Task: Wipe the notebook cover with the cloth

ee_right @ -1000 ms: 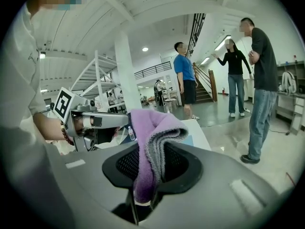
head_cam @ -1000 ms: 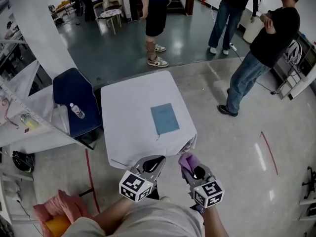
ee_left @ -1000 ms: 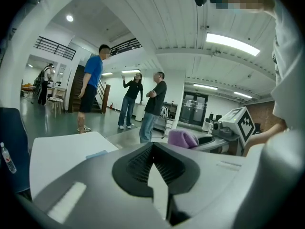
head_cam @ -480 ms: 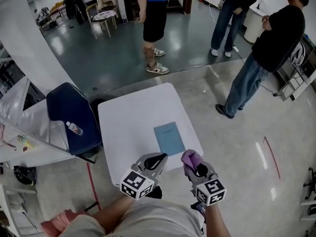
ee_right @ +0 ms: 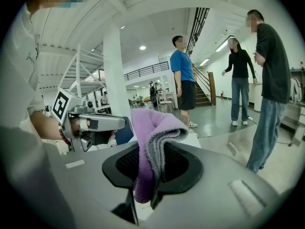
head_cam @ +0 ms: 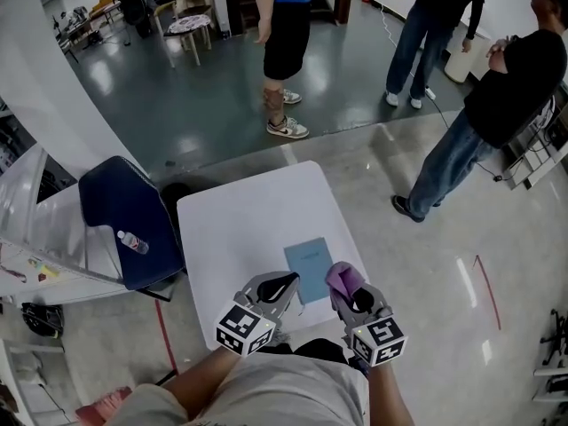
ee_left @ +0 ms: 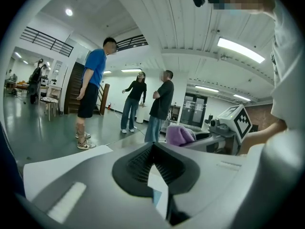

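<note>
A light blue notebook (head_cam: 308,269) lies flat near the front edge of the white table (head_cam: 235,224). My right gripper (head_cam: 343,286) hangs at the notebook's near right corner, shut on a folded purple cloth (head_cam: 341,280). In the right gripper view the cloth (ee_right: 153,128) stands up between the jaws of that gripper (ee_right: 151,149). My left gripper (head_cam: 273,288) sits just left of the notebook over the table's front edge. Its jaws meet with nothing between them in the left gripper view (ee_left: 153,149), where the purple cloth (ee_left: 179,134) shows at the right.
A dark blue chair (head_cam: 124,224) with a plastic bottle (head_cam: 132,242) on its seat stands against the table's left side. Three people (head_cam: 286,34) stand on the floor beyond the table. Red tape (head_cam: 487,291) marks the floor at the right.
The table and notebook have come closer in the head view; the notebook now lies right in front of both grippers. The right gripper still holds the cloth.
</note>
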A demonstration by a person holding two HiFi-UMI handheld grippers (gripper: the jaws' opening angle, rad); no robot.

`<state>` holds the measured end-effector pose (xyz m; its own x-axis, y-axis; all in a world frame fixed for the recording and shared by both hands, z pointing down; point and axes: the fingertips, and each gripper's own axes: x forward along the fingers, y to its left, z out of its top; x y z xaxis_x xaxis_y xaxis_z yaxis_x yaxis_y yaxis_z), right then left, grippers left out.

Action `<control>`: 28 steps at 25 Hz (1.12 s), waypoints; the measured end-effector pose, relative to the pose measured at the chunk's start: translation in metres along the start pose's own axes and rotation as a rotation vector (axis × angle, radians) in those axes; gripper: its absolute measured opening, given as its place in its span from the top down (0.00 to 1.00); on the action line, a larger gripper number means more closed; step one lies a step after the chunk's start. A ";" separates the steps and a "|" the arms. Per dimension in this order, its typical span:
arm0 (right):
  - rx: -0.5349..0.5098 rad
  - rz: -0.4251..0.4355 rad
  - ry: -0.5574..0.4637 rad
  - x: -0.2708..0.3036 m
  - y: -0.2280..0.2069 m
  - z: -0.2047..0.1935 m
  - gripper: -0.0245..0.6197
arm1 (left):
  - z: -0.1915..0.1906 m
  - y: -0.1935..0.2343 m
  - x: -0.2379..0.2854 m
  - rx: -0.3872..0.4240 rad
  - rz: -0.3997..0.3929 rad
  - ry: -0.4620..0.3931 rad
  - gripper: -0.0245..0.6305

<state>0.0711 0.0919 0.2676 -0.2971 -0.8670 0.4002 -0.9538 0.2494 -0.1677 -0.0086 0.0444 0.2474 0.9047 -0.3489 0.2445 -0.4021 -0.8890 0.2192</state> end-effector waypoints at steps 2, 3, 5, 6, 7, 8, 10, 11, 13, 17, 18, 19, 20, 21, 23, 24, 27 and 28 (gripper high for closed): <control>0.000 0.000 0.013 0.003 -0.003 -0.001 0.78 | 0.000 0.004 0.004 -0.011 0.003 -0.002 0.96; 0.000 0.001 0.019 0.005 -0.004 -0.001 0.78 | 0.000 0.005 0.005 -0.015 0.005 -0.003 0.96; -0.002 0.008 0.029 0.008 -0.006 0.000 0.78 | 0.001 0.008 0.008 -0.020 0.009 -0.002 0.96; -0.004 0.014 0.033 0.009 -0.007 0.000 0.78 | 0.001 0.009 0.010 -0.021 0.011 -0.003 0.96; -0.007 0.022 0.038 0.012 -0.008 0.001 0.78 | 0.002 0.010 0.011 -0.022 0.015 -0.003 0.96; -0.009 0.030 0.041 0.014 -0.010 0.001 0.78 | 0.002 0.011 0.013 -0.023 0.020 -0.004 0.96; -0.012 0.046 0.047 0.018 -0.014 0.001 0.78 | 0.002 0.014 0.015 -0.029 0.036 -0.004 0.96; -0.011 0.054 0.050 0.021 -0.016 0.002 0.78 | 0.002 0.015 0.017 -0.035 0.046 -0.003 0.96; -0.014 0.071 0.060 0.027 -0.022 0.003 0.78 | 0.001 0.019 0.020 -0.047 0.067 0.000 0.96; -0.037 0.109 0.072 0.034 -0.030 0.012 0.78 | 0.003 0.024 0.026 -0.065 0.102 0.001 0.96; -0.044 0.114 0.074 0.035 -0.033 0.015 0.78 | 0.005 0.026 0.028 -0.068 0.107 -0.001 0.96; -0.051 0.118 0.078 0.037 -0.036 0.016 0.78 | 0.006 0.027 0.031 -0.070 0.113 -0.003 0.96; -0.058 0.122 0.084 0.037 -0.039 0.016 0.78 | 0.007 0.027 0.033 -0.072 0.117 -0.005 0.96; -0.064 0.126 0.090 0.038 -0.042 0.016 0.78 | 0.007 0.028 0.035 -0.074 0.122 -0.006 0.96; -0.073 0.134 0.101 0.039 -0.047 0.015 0.78 | 0.007 0.029 0.039 -0.077 0.130 -0.005 0.96; -0.078 0.138 0.101 0.040 -0.050 0.016 0.78 | 0.007 0.030 0.040 -0.078 0.134 -0.003 0.96; -0.085 0.150 0.110 0.043 -0.059 0.015 0.78 | 0.004 0.033 0.046 -0.078 0.146 0.007 0.96; -0.087 0.155 0.116 0.044 -0.062 0.014 0.78 | 0.002 0.034 0.048 -0.076 0.150 0.012 0.96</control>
<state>0.1177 0.0318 0.2831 -0.4388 -0.7611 0.4776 -0.8952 0.4165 -0.1586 0.0217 -0.0031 0.2643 0.8324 -0.4719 0.2906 -0.5421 -0.8023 0.2499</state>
